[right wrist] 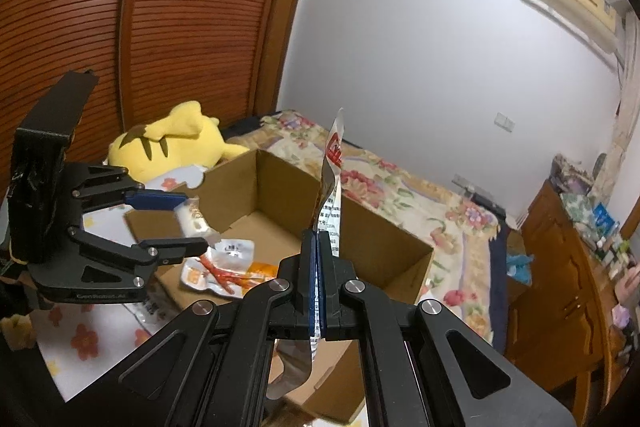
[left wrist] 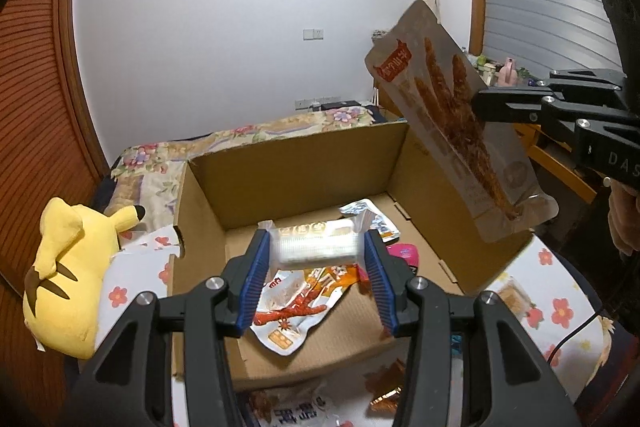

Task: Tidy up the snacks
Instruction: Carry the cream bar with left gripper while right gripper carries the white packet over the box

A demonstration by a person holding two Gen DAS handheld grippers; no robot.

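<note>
An open cardboard box (left wrist: 288,163) (right wrist: 384,227) sits on a flowered bedspread. Inside lie an orange-and-white chicken-feet packet (left wrist: 296,307) (right wrist: 220,271), a silver packet (left wrist: 368,217) and a pink one (left wrist: 404,253). My left gripper (left wrist: 316,247) (right wrist: 192,223) is shut on a small white wrapped snack (left wrist: 314,245) (right wrist: 192,221), held above the box interior. My right gripper (right wrist: 319,247) (left wrist: 480,103) is shut on a tall beige fried-stick snack bag (left wrist: 452,123) (right wrist: 332,179), held edge-on above the box's right wall.
A yellow Pikachu plush (left wrist: 68,267) (right wrist: 172,139) lies left of the box. More snack packets (left wrist: 296,411) lie on the bedspread in front of the box. A slatted wooden wardrobe (right wrist: 160,7) stands on the left, a wooden cabinet (right wrist: 568,287) on the right.
</note>
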